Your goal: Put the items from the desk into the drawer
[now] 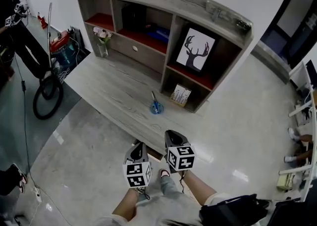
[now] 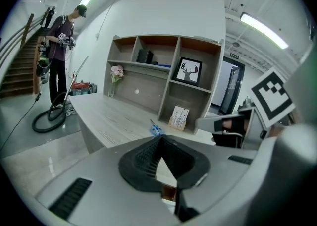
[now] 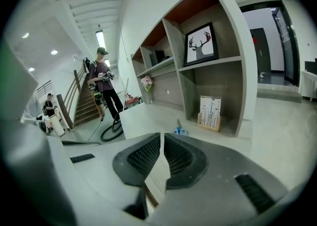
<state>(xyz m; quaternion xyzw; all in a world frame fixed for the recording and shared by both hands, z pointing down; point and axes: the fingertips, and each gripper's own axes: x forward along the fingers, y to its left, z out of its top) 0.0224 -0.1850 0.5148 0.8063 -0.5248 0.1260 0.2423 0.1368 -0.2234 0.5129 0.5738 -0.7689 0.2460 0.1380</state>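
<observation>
Left gripper (image 1: 138,145) and right gripper (image 1: 173,135) hover side by side at the near edge of the grey wood-grain table (image 1: 109,84). Each pair of black ribbed fingers (image 2: 141,159) is pressed together, holding nothing. Farther on, the scissors (image 1: 155,104) lie flat on the table, blue looped handles nearest, blades pointing away toward the shelf unit (image 1: 168,2). Its round-knobbed drawer (image 1: 141,51) is closed.
</observation>
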